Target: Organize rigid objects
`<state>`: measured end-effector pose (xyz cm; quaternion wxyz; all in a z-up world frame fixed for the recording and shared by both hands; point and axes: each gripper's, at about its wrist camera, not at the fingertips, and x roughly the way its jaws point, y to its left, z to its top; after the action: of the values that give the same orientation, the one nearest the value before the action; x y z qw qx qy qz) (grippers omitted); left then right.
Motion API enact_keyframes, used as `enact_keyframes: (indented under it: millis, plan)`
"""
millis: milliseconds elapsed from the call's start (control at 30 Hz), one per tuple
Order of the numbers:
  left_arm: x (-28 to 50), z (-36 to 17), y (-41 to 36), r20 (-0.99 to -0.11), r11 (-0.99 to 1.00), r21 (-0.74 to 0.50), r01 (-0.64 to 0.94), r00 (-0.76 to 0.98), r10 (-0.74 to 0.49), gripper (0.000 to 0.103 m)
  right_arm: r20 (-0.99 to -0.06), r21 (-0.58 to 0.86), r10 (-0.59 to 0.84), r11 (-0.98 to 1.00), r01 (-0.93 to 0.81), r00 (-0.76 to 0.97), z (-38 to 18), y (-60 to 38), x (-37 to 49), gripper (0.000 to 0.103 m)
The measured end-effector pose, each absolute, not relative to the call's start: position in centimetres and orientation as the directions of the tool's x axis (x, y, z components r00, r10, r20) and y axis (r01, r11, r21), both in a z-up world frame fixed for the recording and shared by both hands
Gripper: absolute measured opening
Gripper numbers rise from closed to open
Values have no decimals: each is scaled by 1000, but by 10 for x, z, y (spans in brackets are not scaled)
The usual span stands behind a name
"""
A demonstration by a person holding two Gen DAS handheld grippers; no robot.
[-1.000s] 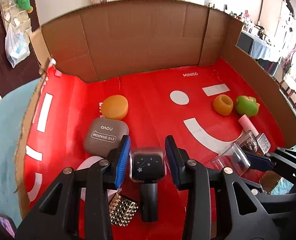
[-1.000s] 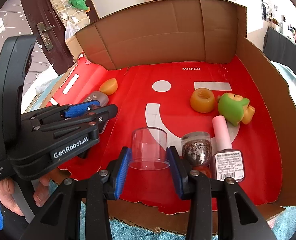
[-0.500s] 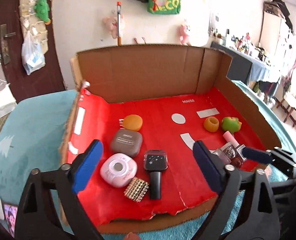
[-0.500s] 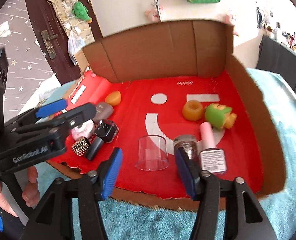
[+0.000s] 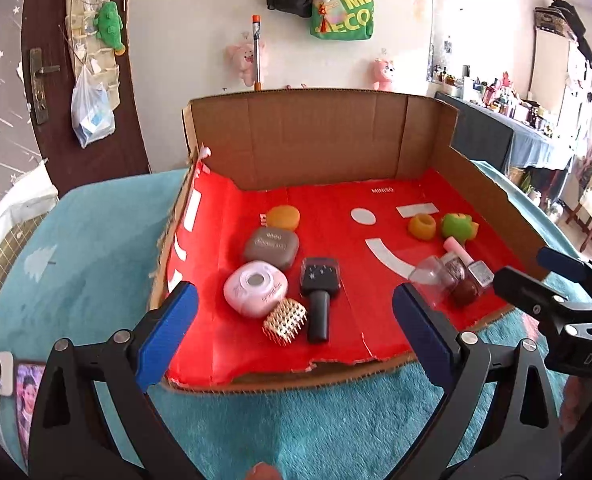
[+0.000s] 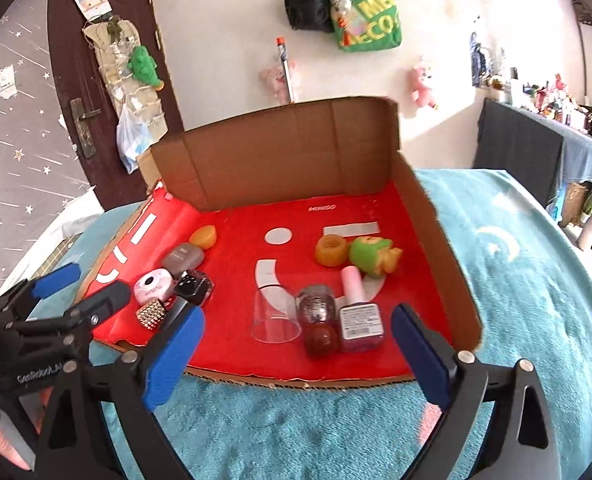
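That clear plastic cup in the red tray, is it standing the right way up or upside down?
Upside down. In the right wrist view the clear plastic cup rests its wider rim on the red tray, narrower closed end on top. It looks empty.

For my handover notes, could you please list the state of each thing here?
left gripper: open, empty
right gripper: open, empty
clear cup: standing, mouth down
pink bottle: lying flat
black bottle: lying flat
cardboard box: open-topped

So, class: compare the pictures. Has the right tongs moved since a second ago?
Yes. The right tongs have pulled back from the clear cup, past the box's front edge; its jaws have just been opening, with nothing between them.
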<state>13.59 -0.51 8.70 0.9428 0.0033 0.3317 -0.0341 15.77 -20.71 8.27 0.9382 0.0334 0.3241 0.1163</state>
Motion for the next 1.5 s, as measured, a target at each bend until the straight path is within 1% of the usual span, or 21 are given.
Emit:
enact_keyframes:
  millis: [33, 200, 267, 333, 500, 667, 933, 1500]
  plan:
    - [135, 84, -5, -630, 998, -21, 64, 774, -63, 99, -594, 131, 229, 973, -188, 771, 82, -208, 156, 103]
    - [131, 73, -4, -647, 997, -49, 60, 759, -77, 99, -579, 105, 186, 982, -154, 794, 77, -211, 149, 103]
    - [130, 68, -2, -652, 996, -67, 57, 753, -86, 100, -581, 96, 175, 985, -146, 795, 73, -212, 148, 103]
    - [130, 63, -1, -656, 996, -74, 52, 749, -88, 103, -586, 91, 165, 986, -139, 793, 68, -212, 148, 103]
    - [130, 49, 2, -671, 993, -103, 49, 734, -106, 103, -602, 76, 140, 990, -119, 786, 55, -213, 148, 103]
    - [130, 41, -3, -663, 997, -65, 48, 744, -79, 103, -594, 20, 106, 993, -116, 797, 49, -208, 146, 103]
    - [129, 39, -2, -648, 997, -65, 44, 758, -76, 103, -604, -23, 70, 994, -105, 794, 45, -202, 148, 103]
    - [129, 38, -2, -648, 997, -63, 45, 758, -75, 103, -609, -30, 62, 994, -102, 791, 44, -201, 149, 103]
